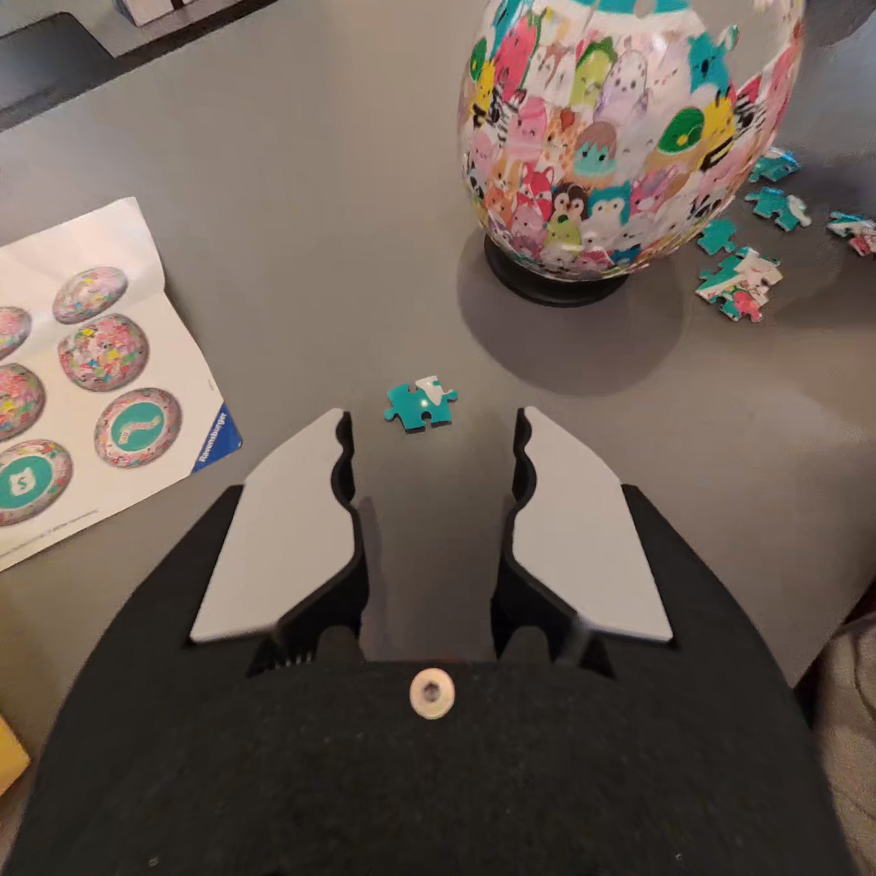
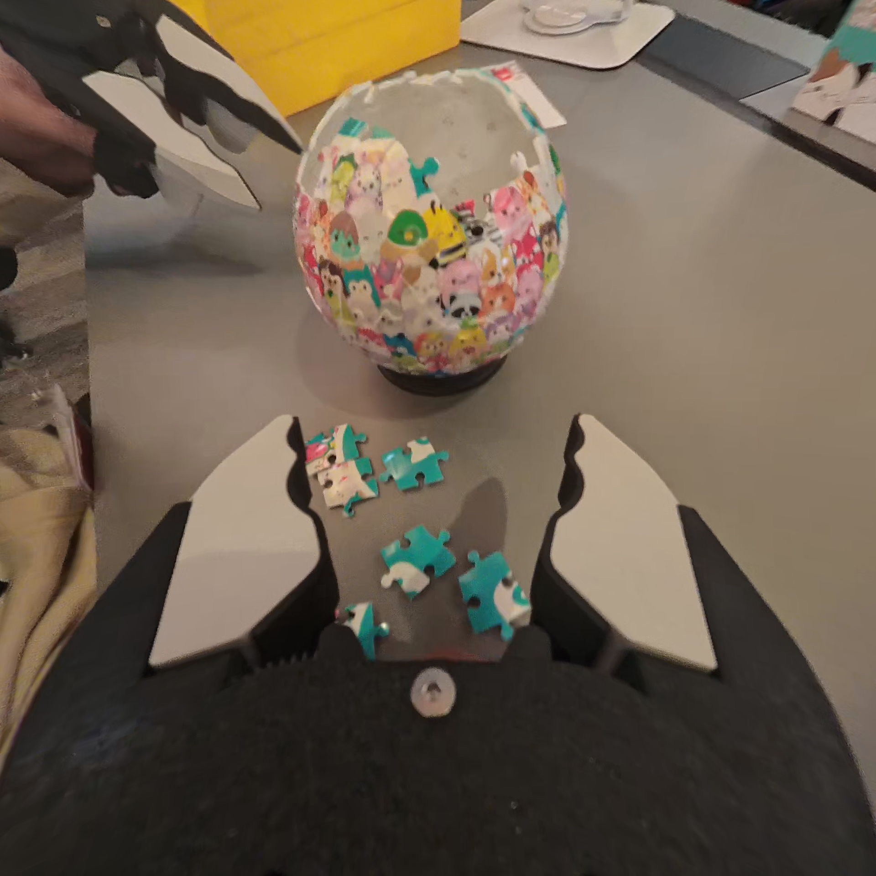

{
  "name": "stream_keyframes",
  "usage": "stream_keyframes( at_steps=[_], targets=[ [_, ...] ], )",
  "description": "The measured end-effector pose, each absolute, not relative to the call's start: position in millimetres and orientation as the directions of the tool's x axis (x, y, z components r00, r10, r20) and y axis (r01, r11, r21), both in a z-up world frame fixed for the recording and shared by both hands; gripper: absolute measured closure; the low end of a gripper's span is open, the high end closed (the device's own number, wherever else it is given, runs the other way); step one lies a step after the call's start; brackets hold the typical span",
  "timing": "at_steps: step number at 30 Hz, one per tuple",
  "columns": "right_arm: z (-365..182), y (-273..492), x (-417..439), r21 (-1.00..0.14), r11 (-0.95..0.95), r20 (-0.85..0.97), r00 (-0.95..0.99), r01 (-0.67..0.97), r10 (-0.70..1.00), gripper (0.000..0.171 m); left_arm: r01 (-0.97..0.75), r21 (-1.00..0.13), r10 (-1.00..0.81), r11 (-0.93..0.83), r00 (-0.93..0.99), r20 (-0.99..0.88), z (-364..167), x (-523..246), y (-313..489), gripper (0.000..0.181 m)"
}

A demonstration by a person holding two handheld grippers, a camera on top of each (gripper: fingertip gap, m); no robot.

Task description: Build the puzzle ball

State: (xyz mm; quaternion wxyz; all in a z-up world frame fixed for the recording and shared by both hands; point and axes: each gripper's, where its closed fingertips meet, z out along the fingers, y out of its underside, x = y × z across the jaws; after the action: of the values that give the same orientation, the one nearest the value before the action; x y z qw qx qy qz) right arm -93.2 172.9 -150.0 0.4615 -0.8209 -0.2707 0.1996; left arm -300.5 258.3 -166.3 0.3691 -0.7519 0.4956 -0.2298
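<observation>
My left camera is looking steeply down along my left tool (image 1: 433,417) at the tabletop (image 1: 332,237) from close above, while my right camera is facing forward over my right tool (image 2: 433,426), both sharing the puzzle ball (image 1: 616,142) on its stand.

Puzzle ball (image 2: 431,246) sitting upright on black stand (image 2: 441,379), top gaping open; loose teal pieces (image 2: 417,559) lying flat beside it on the tabletop (image 2: 687,332).

A yellow box (image 2: 332,42) stood on the grey table (image 1: 308,213), far ahead of the right gripper. A white tray (image 2: 583,38) lay beside that box, and a cream cloth (image 2: 42,545) sat off the gripper's left.
</observation>
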Motion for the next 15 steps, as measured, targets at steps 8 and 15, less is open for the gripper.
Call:
stream_keyframes(
  at_steps=[8,15],
  targets=[
    [-166,108,-67,-0.861,-0.469,-0.115,0.822,0.198,0.558,0.102,-0.514,-0.812,-0.945,-0.276,0.299,0.132,-165,-268,211,0.132],
    [-200,68,-70,-0.732,-0.532,-0.016,0.77,0.425,0.637,0.125,-0.555,-0.812,-0.982,-0.181,0.139,0.124,-167,-221,135,0.143]
  ],
)
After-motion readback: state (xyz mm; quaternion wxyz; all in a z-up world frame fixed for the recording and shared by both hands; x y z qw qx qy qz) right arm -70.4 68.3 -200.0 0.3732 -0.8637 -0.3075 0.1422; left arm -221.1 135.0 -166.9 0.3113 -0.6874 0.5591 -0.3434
